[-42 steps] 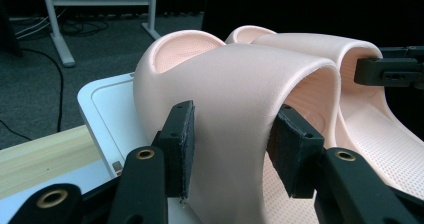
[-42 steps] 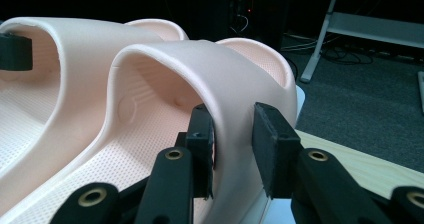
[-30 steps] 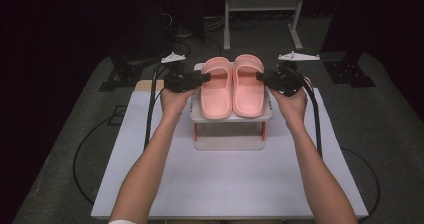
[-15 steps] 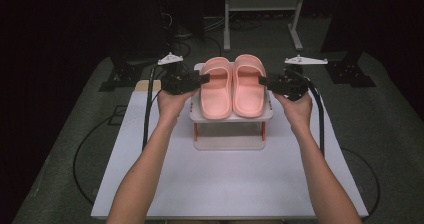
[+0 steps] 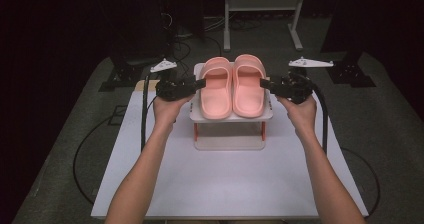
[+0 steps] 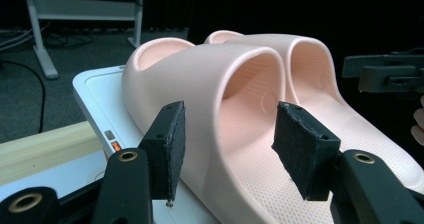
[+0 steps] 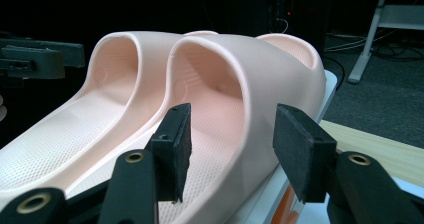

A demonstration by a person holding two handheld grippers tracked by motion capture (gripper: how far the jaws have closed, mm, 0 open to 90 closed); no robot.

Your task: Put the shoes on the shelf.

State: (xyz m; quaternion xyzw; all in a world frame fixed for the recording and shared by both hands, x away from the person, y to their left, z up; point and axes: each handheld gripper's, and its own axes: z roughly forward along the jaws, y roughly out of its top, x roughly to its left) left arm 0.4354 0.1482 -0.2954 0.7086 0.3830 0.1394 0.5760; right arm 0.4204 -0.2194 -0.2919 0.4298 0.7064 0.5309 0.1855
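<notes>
While both hands hold level at either side of the small white two-tier plastic stand (image 5: 232,118), the pair of soft pink rubber slide sandals (image 5: 233,86) lies side by side on its top shelf, directly between the two tongs. The left gripper (image 5: 201,83) points inward at the outer flank of the left sandal (image 6: 210,109); in the left gripper view its black padded jaws stand about half apart and have just been opening a little, one pad outside the strap wall, the other over the footbed, neither visibly pressing on the rubber. The right gripper (image 5: 264,83) mirrors it at the outer flank of the right sandal (image 7: 250,84). Its jaws have just been opening too, and now stand roughly half wide, straddling the strap's outer wall with a gap showing at both pads. Beyond each sandal, the opposite tong appears at the far edge of each gripper view. Everything rests on a pale grey tabletop (image 5: 225,179) on the person's side of the tongs.
</notes>
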